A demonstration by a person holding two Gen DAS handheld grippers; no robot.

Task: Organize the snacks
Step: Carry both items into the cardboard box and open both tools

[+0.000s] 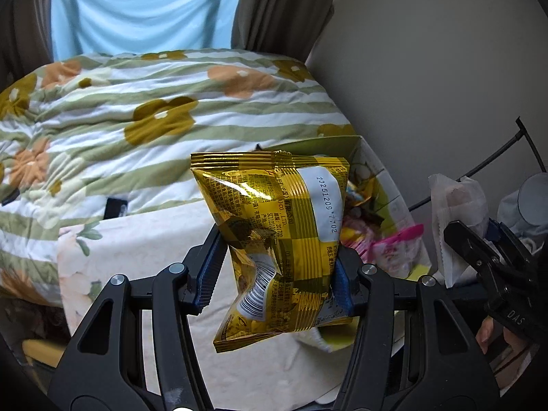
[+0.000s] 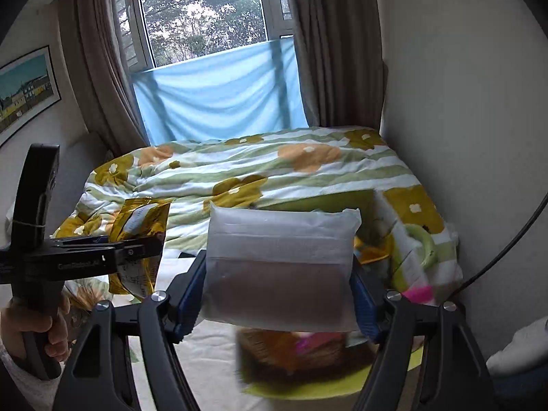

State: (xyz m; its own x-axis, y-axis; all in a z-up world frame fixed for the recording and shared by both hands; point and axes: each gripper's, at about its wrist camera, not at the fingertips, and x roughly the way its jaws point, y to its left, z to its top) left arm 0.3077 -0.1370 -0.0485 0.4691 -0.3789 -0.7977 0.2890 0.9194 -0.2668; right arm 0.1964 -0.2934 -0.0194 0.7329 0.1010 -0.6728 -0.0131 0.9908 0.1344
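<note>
currently left gripper [image 1: 277, 274] pinches a gold bag [image 1: 277, 239] at its lower half, bag held upright in the air over the bed [image 1: 102, 120]. legible on bag: date stamp "20251209", "co. ltd", a barcode; brand side not seen. right gripper [image 2: 277, 294] pinches a frosted white pack [image 2: 281, 267], no print readable, brown contents showing through. right view alone shows the window [image 2: 202, 13], a framed picture [image 2: 27, 92], the hand [image 2: 34, 328] on the left gripper's handle. left view alone shows the bag's text. an open box [image 1: 380, 185] of snacks sits beyond, by the wall.
</note>
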